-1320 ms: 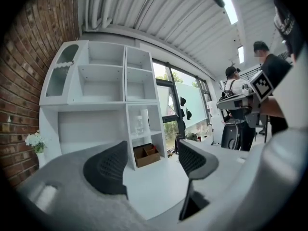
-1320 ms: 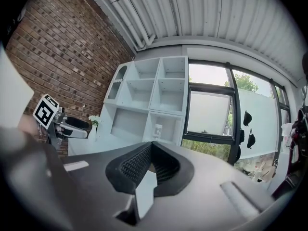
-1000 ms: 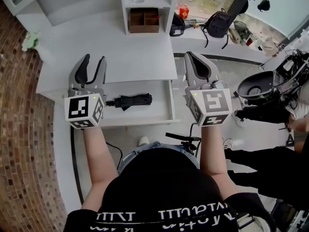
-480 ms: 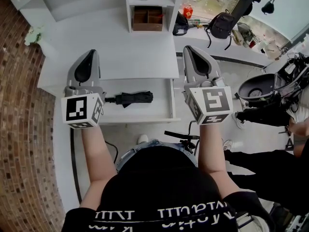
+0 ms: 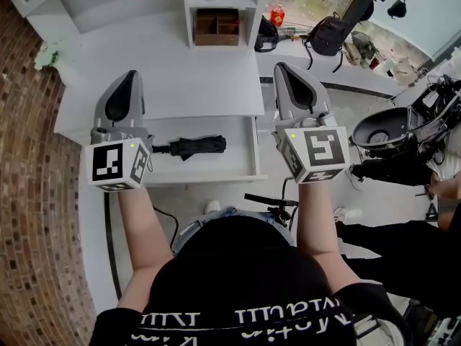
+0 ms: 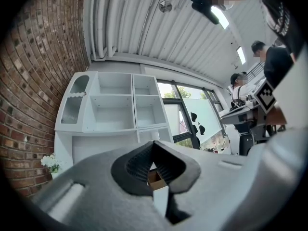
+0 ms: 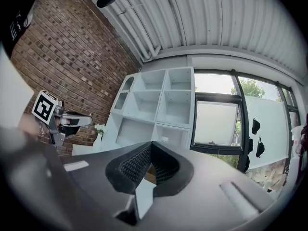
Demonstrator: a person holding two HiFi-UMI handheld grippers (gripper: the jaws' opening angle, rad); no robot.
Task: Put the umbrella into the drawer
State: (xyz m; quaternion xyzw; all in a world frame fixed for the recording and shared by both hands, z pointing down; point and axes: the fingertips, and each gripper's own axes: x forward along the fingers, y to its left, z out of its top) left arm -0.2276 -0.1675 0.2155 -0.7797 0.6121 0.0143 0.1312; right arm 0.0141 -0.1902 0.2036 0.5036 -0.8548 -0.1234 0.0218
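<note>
A folded black umbrella (image 5: 193,146) lies on its side inside the open white drawer (image 5: 216,176) under the desk top. My left gripper (image 5: 130,76) hovers above the drawer's left end, to the left of the umbrella and apart from it, jaws shut with nothing between them. In the left gripper view the left gripper (image 6: 153,143) shows its pads pressed together. My right gripper (image 5: 283,67) hangs over the drawer's right side, also shut and empty. The right gripper view shows the right gripper (image 7: 150,143) with its pads meeting.
The white desk top (image 5: 180,71) runs behind the drawer, with a shelf unit holding a wooden box (image 5: 215,29). A brick wall (image 5: 29,193) stands at the left. A black backpack (image 5: 328,34) and a round black seat (image 5: 382,132) are at the right.
The left gripper's jaws, open one second ago, have closed on nothing. That gripper has risen a little. The umbrella lies where it was; the right gripper has hardly moved.
</note>
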